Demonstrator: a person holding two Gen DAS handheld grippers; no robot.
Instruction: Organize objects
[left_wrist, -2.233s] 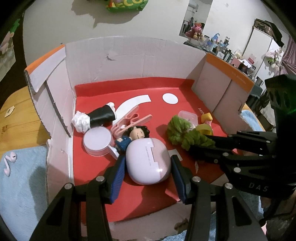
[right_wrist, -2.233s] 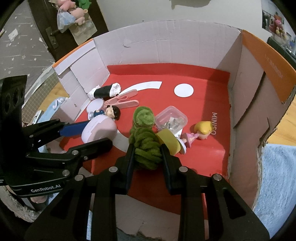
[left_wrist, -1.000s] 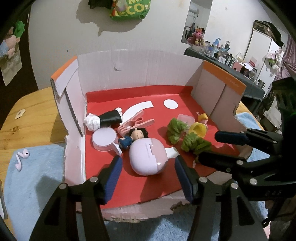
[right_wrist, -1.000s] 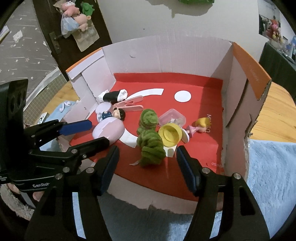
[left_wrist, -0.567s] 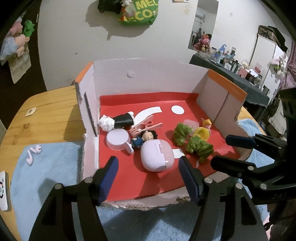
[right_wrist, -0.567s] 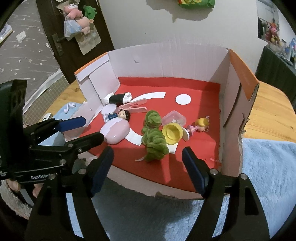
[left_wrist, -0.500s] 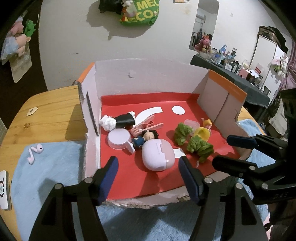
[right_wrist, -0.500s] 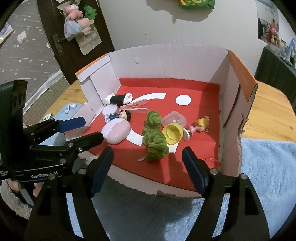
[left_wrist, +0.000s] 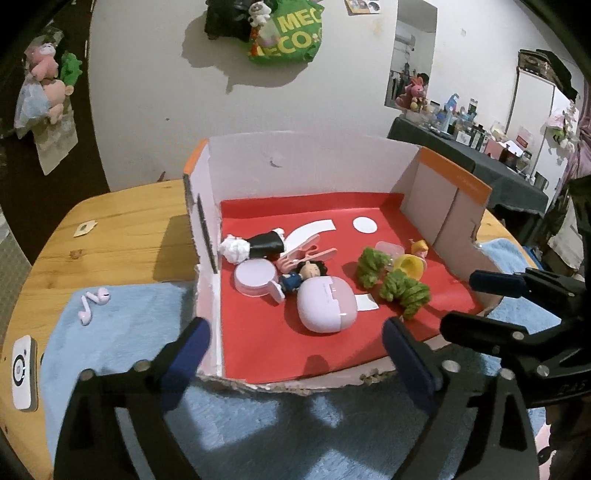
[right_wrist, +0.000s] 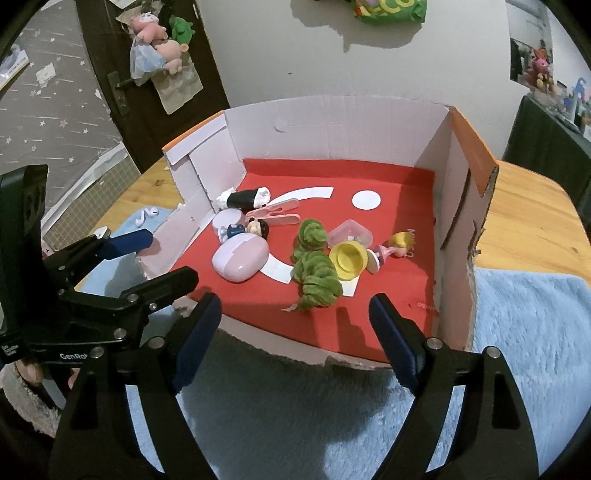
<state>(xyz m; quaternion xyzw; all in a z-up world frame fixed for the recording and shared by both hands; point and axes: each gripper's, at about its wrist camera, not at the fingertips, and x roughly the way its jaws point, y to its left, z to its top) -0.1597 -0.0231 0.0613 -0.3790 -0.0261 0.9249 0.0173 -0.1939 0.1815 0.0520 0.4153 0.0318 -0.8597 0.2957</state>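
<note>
Both your left gripper (left_wrist: 295, 350) and right gripper (right_wrist: 295, 321) hang spread and empty, most toys boxed (left_wrist: 314, 177), earbuds (left_wrist: 92, 304) waiting at nine o'clock.

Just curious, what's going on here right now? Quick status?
Left gripper open, empty. Right gripper open, empty. Pink case and green scrunchie lying in box. Nothing in the way.

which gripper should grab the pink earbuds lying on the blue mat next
Left. The earbuds lie on the mat left of the box, near the open left gripper. The right gripper, also open, is across the box.
</note>
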